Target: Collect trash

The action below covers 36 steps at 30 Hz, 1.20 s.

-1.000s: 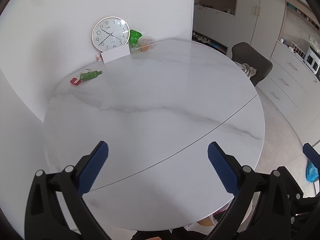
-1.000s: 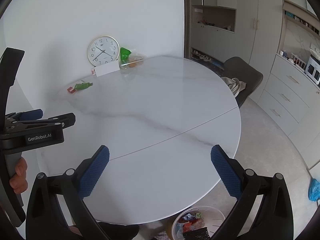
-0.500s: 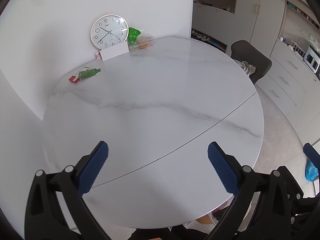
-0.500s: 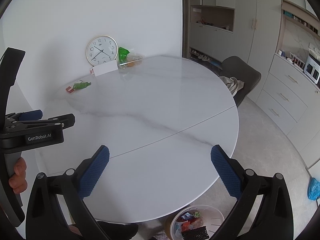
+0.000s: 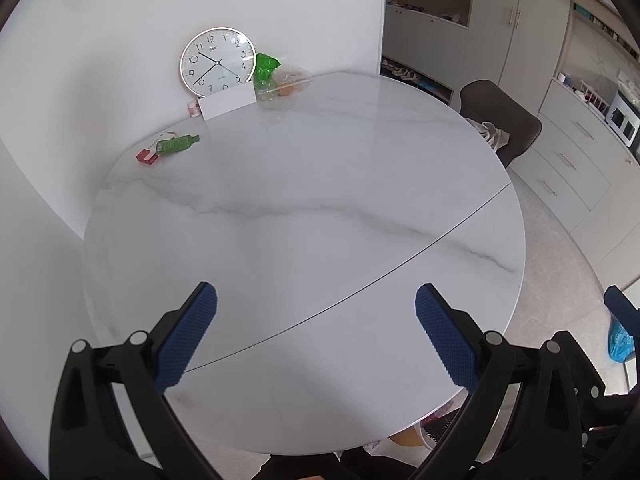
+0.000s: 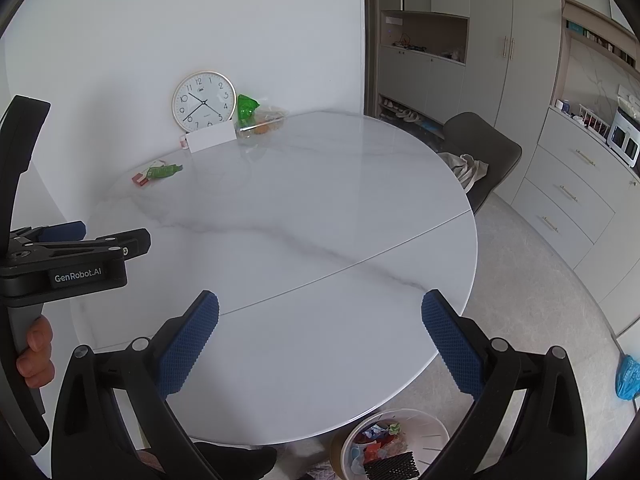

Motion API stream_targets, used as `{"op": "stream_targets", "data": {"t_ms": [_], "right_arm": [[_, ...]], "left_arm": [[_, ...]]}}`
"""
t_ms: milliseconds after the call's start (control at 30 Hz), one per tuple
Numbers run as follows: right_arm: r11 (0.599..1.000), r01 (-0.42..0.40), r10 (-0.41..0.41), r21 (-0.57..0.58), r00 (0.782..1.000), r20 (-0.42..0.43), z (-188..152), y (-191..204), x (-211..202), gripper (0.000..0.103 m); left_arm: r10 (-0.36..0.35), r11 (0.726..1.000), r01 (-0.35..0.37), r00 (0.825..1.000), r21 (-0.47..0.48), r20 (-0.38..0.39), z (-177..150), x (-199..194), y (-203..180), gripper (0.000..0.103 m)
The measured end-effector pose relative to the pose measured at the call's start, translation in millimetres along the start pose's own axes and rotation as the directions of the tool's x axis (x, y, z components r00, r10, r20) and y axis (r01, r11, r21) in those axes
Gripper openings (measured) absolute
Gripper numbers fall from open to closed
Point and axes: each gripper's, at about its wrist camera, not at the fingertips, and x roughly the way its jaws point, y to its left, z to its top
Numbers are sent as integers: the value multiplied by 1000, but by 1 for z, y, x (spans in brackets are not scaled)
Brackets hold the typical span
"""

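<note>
Right wrist view: both grippers, right gripper and left gripper, spread apart and empty over the worktop's near edge, with green wrapper at the far-left edge, bin below.

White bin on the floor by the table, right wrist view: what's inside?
The white round plastic bin holds crumpled wrappers in red, blue and green and a black ribbed piece. The marble tabletop and right claw cover its edges; deeper contents are hidden.
</note>
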Motion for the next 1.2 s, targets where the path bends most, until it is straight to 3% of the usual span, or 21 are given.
{"op": "stream_targets", "data": {"t_ms": [1200], "right_arm": [[998, 13, -13, -68, 1000, -3, -3, 8, 3, 101]], "left_arm": [[-13, 1000, 13, 1000, -20, -11, -1, 1, 3, 95]]}}
